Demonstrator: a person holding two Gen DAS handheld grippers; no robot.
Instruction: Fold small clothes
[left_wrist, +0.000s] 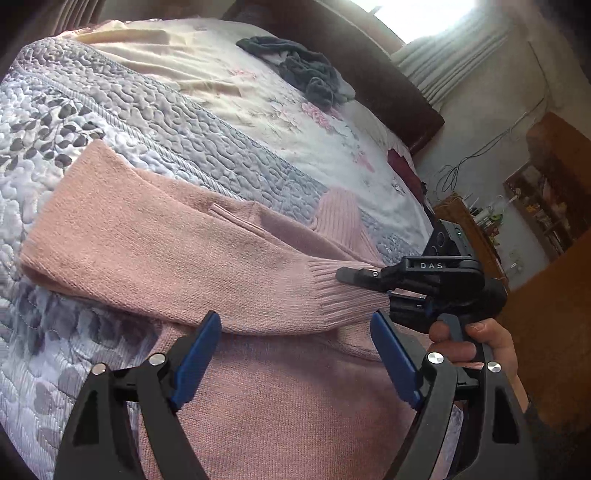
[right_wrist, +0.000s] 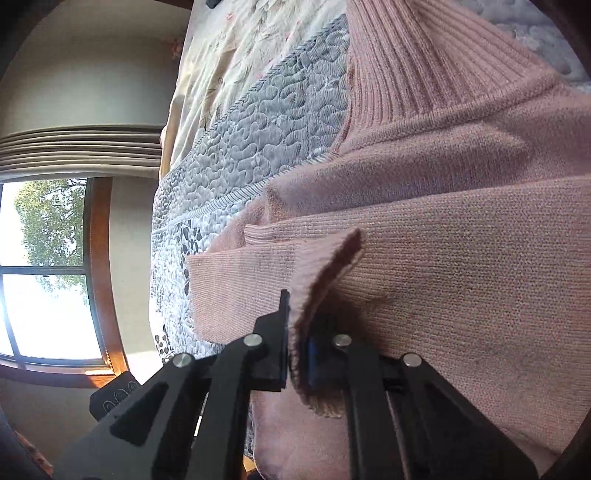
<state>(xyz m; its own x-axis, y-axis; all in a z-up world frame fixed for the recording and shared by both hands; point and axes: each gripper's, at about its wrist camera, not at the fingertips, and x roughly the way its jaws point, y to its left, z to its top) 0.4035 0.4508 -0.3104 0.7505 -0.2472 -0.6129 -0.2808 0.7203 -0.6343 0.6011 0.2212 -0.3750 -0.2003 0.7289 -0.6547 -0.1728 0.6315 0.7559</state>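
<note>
A sleeve-folding step is judged under way: the pink sweater (left_wrist: 258, 387) lies on the bed (left_wrist: 155, 122), lower centre; its cuff (right_wrist: 314, 295) is pinched by the right tongs (right_wrist: 293, 354), while the left tongs (left_wrist: 295, 358) are held wide open, empty; next, the sleeve is to be laid across the body

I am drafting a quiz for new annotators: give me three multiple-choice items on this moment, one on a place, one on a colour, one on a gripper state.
1. Where does the dark heap of clothes lie?
A. far up the bed
B. on the sweater
C. on the floor

2. What colour is the sweater being folded?
A. green
B. pink
C. white

3. How is the right gripper?
A. open above the bed
B. shut on nothing
C. shut on the sleeve cuff

Key: 1 A, the dark heap of clothes rests on the quilt, well beyond the sweater. 2 B, the sweater is pink knit. 3 C, the right gripper pinches the sleeve cuff, while the left gripper stands open.
</note>
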